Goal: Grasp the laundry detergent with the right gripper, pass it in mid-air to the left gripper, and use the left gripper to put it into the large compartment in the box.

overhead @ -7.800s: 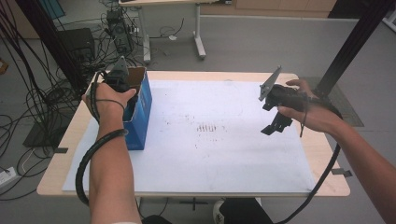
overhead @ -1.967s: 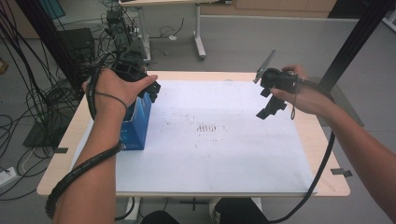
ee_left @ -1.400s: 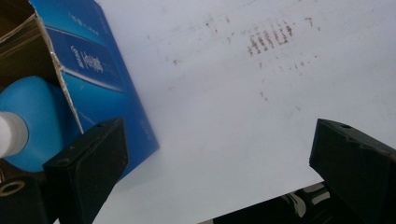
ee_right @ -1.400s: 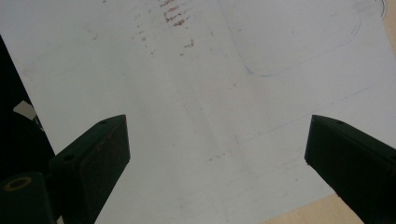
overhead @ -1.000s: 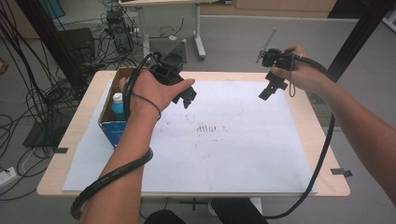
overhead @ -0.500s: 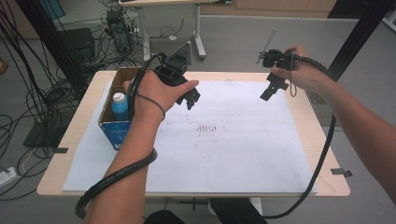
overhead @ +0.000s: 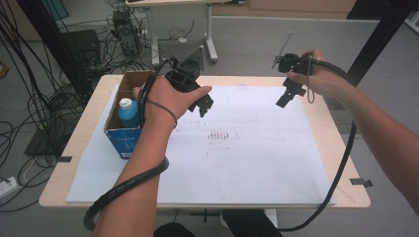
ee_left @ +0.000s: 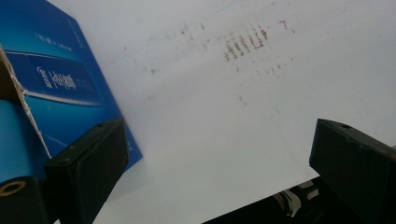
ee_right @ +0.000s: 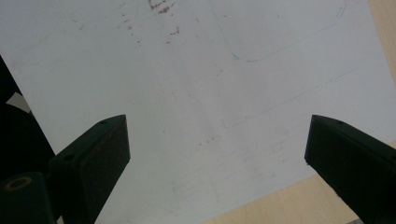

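Note:
My left gripper (overhead: 206, 105) hovers just right of an open blue carton (overhead: 124, 140) that holds a blue bottle with a white cap (overhead: 128, 110). In the left gripper view the left gripper (ee_left: 219, 154) is open over the white sheet (ee_left: 224, 107), nothing between its jaws, with the carton's blue side (ee_left: 56, 88) at the left. My right gripper (overhead: 287, 96) hangs over the sheet's far right part. In the right gripper view the right gripper (ee_right: 217, 149) is open too, with bare sheet (ee_right: 201, 84) under it.
The white sheet (overhead: 247, 163) covers most of the wooden table (overhead: 348, 163) and carries brown smudges (overhead: 221, 136) near its middle. Cables (overhead: 316, 207) trail from both grippers off the near edge. Another desk and cable clutter stand on the floor beyond the far edge.
Earlier my left gripper was over the carton; it has moved right, off it, and the bottle inside shows. My right gripper moved toward the far edge. In the last second neither moved.

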### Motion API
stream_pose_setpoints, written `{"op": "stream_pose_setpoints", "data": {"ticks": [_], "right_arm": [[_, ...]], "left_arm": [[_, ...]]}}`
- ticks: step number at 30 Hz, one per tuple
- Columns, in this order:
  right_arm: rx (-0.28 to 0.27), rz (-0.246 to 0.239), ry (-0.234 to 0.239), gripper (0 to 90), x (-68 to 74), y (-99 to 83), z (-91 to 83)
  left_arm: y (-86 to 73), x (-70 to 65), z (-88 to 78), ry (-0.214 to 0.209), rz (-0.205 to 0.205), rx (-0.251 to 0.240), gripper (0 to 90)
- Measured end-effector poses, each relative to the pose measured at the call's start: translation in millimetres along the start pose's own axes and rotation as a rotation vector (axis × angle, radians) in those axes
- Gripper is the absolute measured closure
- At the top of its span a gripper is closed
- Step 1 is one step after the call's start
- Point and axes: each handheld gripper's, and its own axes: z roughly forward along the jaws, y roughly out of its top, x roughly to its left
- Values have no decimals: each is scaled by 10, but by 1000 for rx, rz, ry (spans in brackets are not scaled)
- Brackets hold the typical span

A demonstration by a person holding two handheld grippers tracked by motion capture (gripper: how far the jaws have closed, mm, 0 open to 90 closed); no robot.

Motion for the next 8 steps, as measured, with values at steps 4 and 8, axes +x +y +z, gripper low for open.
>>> {"op": "stream_pose_setpoints", "data": {"ticks": [4, 8], "right_arm": [[2, 3, 3, 68, 5, -15, 0], [2, 1, 6, 67, 19, -28, -7]], "left_arm": [[-3, -3, 11, -2, -1, 0, 53], [-4, -5, 15, -3, -5, 0, 53]]}}
